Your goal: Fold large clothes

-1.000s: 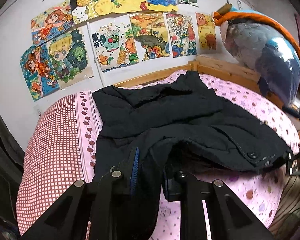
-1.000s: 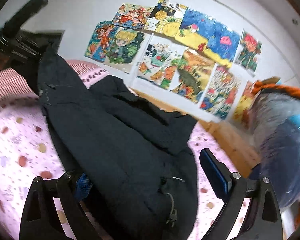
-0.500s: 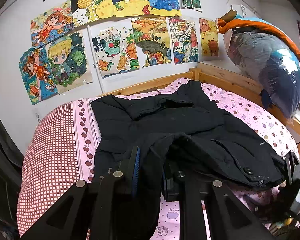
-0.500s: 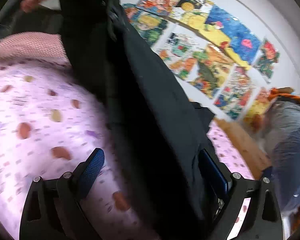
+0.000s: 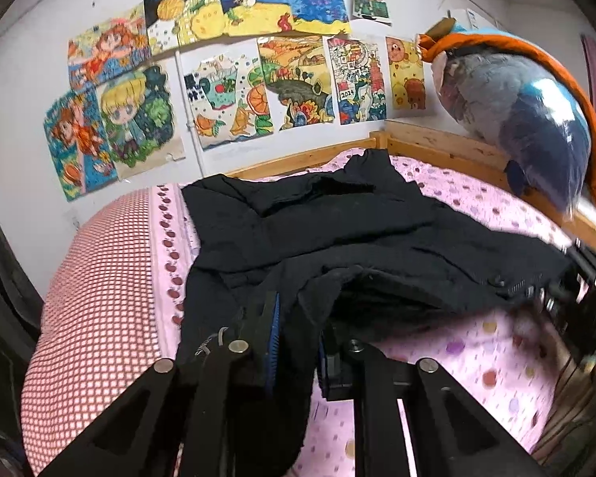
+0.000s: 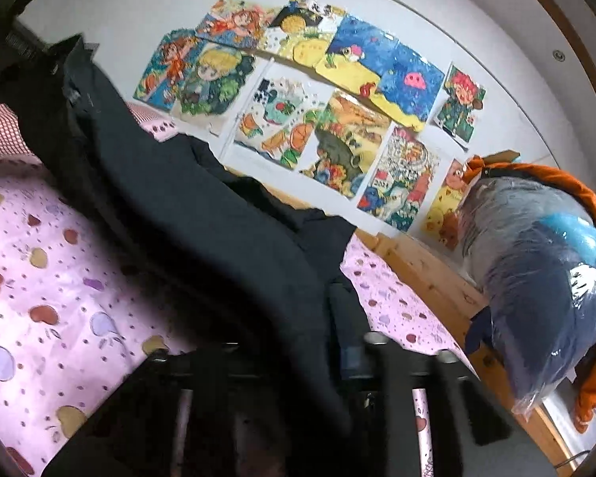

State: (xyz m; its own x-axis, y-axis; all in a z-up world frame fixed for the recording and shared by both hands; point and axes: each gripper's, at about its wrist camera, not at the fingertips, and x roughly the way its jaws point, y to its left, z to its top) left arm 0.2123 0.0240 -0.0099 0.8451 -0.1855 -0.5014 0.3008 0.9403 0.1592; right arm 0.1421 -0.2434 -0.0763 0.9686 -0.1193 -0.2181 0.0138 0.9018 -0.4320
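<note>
The left gripper [image 5: 296,342] is pinched on a fold of the black coat [image 5: 337,230] at the near edge of the bed [image 5: 99,298], the dark cloth bunched between its blue-padded fingers [image 5: 273,338] and hanging down past them. The right gripper [image 6: 329,342] has just been closing its jaws, and they now stand pressed on another part of the coat's edge; the view there is blurred, but the cloth runs straight down between the two fingers.

From the left gripper the coat spreads away across the middle of the bed toward the far edge, its collar end lying near the wooden rail [image 5: 437,147] at the far right corner. In the right wrist view one stretch of the coat rises from the gripper up to the upper left of the frame, lifted clear of the pink spotted sheet [image 6: 51,278].

The left side of the bed carries a red checked cover [image 5: 91,278]. A plastic-wrapped bundle of bedding [image 5: 528,119] sits on the rail at the right edge. Children's drawings [image 5: 258,71] cover the white wall behind the bed.
</note>
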